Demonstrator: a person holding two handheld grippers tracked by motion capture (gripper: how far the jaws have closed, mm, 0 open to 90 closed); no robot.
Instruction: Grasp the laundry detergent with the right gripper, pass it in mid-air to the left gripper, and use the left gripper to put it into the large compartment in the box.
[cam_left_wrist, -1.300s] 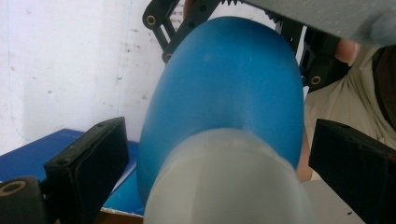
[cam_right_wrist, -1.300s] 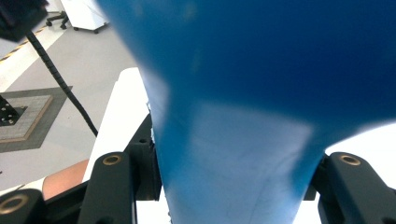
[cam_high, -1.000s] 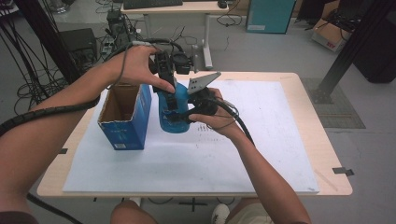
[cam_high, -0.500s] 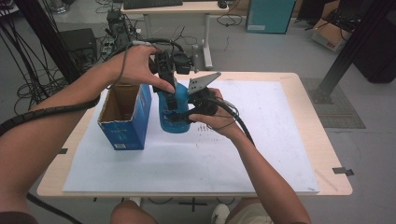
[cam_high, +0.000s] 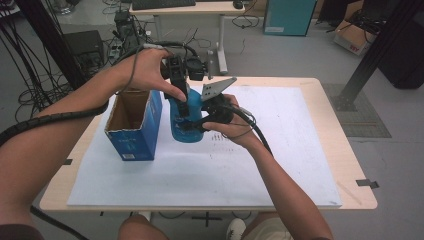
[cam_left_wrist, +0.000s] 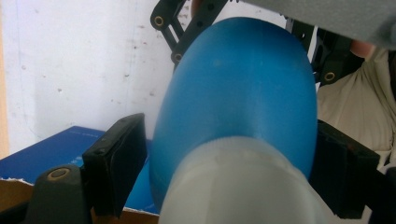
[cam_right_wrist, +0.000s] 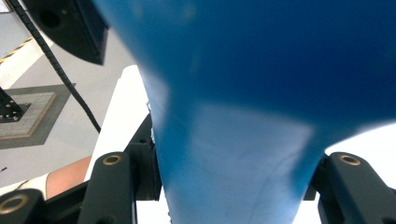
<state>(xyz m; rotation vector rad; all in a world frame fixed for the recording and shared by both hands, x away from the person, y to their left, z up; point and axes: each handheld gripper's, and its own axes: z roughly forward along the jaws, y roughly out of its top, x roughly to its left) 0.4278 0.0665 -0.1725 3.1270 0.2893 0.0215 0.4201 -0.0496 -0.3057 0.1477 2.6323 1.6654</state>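
Note:
A blue bottle (cam_high: 186, 125) stands upright on the white sheet, just right of the open blue carton (cam_high: 134, 131). My right gripper (cam_high: 199, 124) comes in from the right and is shut on the bottle's body (cam_right_wrist: 243, 93), its jaws on both sides (cam_right_wrist: 233, 186). My left gripper (cam_high: 179, 97) points down onto the bottle's top. Its jaws have just been closing, with the pale cap (cam_left_wrist: 243, 186) and blue shoulder (cam_left_wrist: 243, 93) between them (cam_left_wrist: 231, 161). Both pads now lie against the bottle's sides.
The carton (cam_left_wrist: 46, 154) has its top open and shows a brown inside. A white sheet (cam_high: 290, 150) covers most of the wooden table (cam_high: 350, 165). Cables trail from both grippers. Desks, boxes and a black frame stand on the floor beyond.
None of the high view frames show any movement of the hands, bottle or carton.

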